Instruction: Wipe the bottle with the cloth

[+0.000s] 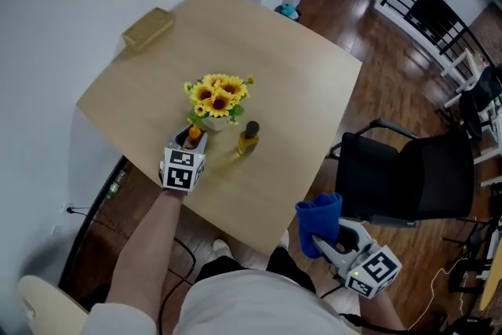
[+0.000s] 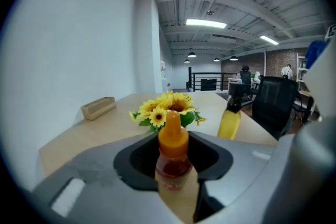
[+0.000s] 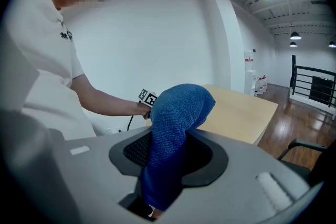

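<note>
Bottles come to two on my feeds: an orange-capped bottle (image 2: 172,152) and a yellow bottle (image 1: 248,140) with a dark cap, which stands on its own on the table (image 1: 290,74) just right of the first. I also count one cloth (image 1: 321,214), one bunch of sunflowers (image 1: 217,96) in a pale pot (image 1: 210,121), one wooden block (image 1: 147,29) at the far left corner of the table, and one black chair (image 1: 408,176) on the wood floor. The orange-capped bottle is upright, with a clear body showing reddish sauce, a label band and a smooth conical orange nozzle. My left gripper (image 1: 193,139) has its jaws closed round that body, near the table's front left edge and just in front of the pot. I cannot tell whether its base rests on the tabletop. My right gripper (image 1: 323,243) is off the table, low at the person's right and well apart from both bottles. Its jaws are clamped on the cloth, a blue looped terry fabric bunched into a thick roll that rises from between them and flops over at the top. The table is pale, matte wood-grain laminate with rounded corners, and the gripper bodies are plain grey plastic with dark jaw pads.
</note>
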{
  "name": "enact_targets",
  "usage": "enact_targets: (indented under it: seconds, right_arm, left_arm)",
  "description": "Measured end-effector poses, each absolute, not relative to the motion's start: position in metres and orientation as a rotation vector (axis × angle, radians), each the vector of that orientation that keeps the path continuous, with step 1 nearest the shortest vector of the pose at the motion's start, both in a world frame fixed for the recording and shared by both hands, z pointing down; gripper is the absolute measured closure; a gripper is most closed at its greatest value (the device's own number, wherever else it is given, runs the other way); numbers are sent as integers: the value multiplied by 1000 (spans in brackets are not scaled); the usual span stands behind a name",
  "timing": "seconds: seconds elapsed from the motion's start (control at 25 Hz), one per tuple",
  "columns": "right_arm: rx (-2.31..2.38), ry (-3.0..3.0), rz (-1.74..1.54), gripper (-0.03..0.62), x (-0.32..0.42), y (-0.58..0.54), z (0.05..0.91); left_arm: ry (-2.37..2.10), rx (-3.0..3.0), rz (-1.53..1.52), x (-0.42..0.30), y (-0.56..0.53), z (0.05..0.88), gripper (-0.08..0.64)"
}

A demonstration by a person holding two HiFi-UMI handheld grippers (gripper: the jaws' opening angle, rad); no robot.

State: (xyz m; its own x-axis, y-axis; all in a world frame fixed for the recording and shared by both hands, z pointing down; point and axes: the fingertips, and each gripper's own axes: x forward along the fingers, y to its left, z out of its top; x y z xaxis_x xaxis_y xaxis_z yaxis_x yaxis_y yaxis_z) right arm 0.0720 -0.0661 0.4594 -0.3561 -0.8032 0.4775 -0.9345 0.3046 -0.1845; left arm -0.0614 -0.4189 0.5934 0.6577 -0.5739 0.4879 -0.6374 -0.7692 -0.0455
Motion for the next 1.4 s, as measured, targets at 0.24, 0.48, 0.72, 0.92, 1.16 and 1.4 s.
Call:
enact_targets:
  seconds: [0.24, 0.48, 0.72, 0.92, 1.16, 1.4]
  right_arm:
    - [1453, -2395, 531, 437, 66, -97, 444]
    - [1231, -2578, 353, 437, 39, -148, 414]
    - [1033, -2726, 223, 437, 1, -187, 384]
    - [935, -2803, 215, 437, -12, -190, 383]
    - [848, -2767, 324, 437, 8, -180, 428]
    - [795, -2670, 414, 437, 41, -160, 484]
  left_arm:
    - [-905, 2796, 615, -68, -366, 531, 400]
    - [-634, 2740, 537, -70, -294, 474, 400]
    - [-557, 2784, 465, -60, -238, 418, 400]
    - [-525, 2767, 413, -47, -210, 389, 400]
    - [-605, 2750, 360, -37, -203, 367, 400]
    - [-728, 2722, 288, -29, -205, 343, 400]
